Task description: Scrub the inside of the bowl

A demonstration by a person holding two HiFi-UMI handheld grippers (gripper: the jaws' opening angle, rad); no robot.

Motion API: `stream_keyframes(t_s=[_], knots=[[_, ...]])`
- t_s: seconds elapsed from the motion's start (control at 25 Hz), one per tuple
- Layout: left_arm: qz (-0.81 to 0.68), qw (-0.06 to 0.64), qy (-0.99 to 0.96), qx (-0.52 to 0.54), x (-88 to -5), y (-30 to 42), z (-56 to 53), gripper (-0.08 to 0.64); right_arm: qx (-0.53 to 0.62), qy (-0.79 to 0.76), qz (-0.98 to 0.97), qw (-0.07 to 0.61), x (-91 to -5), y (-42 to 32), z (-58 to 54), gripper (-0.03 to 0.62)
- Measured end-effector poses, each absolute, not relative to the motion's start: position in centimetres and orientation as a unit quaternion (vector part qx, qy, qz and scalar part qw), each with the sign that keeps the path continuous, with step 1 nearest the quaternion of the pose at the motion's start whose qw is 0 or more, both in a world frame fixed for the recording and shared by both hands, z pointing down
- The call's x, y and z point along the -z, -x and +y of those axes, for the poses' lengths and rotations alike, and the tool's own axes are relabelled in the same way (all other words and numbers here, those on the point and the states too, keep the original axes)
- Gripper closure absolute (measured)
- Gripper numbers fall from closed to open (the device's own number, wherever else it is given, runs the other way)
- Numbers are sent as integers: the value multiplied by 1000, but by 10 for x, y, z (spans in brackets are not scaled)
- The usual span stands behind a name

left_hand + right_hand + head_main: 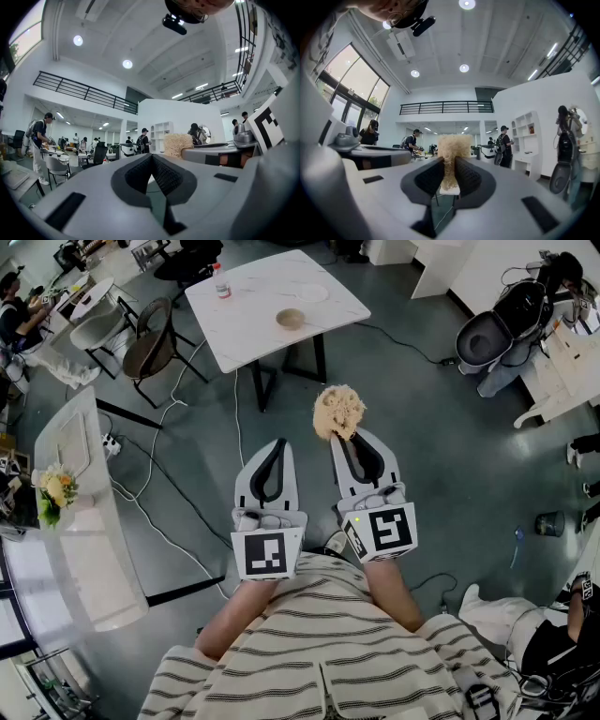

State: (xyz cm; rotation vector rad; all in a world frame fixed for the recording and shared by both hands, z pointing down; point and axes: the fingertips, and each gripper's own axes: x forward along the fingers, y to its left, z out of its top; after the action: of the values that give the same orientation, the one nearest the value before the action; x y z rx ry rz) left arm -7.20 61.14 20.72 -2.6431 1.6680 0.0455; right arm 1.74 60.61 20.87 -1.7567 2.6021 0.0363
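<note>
Closest to us is a black-and-white striped shirt point(328, 643), and out of it at 12 o'clock come both grippers, side by side above the dark grey floor point(450, 474). The left gripper point(278, 444) has its jaws pressed together at the tips, nothing between them. Just beside it at 3 o'clock, the right gripper point(351, 435) is clamped on a tan fibrous scrubber point(338, 411), whose tuft sticks out past the tips. Farther out at 12 o'clock stands a white marble-look square table point(248, 329), and on it sits the small round tan bowl point(291, 319), well apart from the scrubber. At 11 o'clock of the bowl we see a clear bottle with a red cap point(221, 282), and at 1 o'clock what may be a white plate point(313, 293).
</note>
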Motion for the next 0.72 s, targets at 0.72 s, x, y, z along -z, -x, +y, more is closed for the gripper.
stream_keyframes(t_s=[0.72], knots=[[548, 5, 836, -13, -212, 9, 599, 557, -3, 536, 844, 12, -212, -79, 591, 518]])
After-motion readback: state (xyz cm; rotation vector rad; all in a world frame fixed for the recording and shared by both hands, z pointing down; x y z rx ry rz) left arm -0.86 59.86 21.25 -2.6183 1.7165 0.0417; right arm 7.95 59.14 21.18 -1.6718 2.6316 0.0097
